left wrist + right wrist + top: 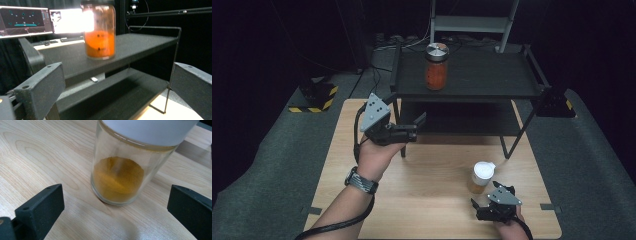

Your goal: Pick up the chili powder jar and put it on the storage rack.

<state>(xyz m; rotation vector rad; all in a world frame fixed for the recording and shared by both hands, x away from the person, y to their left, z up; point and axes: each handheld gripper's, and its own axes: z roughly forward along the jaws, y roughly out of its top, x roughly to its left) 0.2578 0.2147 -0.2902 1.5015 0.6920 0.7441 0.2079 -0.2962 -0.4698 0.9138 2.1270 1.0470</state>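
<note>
Upright, the small jar (120,170) stands lid-up before the right hand-held gripper (492,200), jaws wide

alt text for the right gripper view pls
A small glass jar with a white lid, partly filled with orange-yellow powder, stands on a light wooden table. The right gripper is open, its two black fingers apart in front of the jar, touching nothing.

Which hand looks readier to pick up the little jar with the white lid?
The right. The right gripper is open and sits just short of the small jar on the table, which lies ahead between its jaws. The left gripper is open too, aimed at the big jar on the shelf.
</note>
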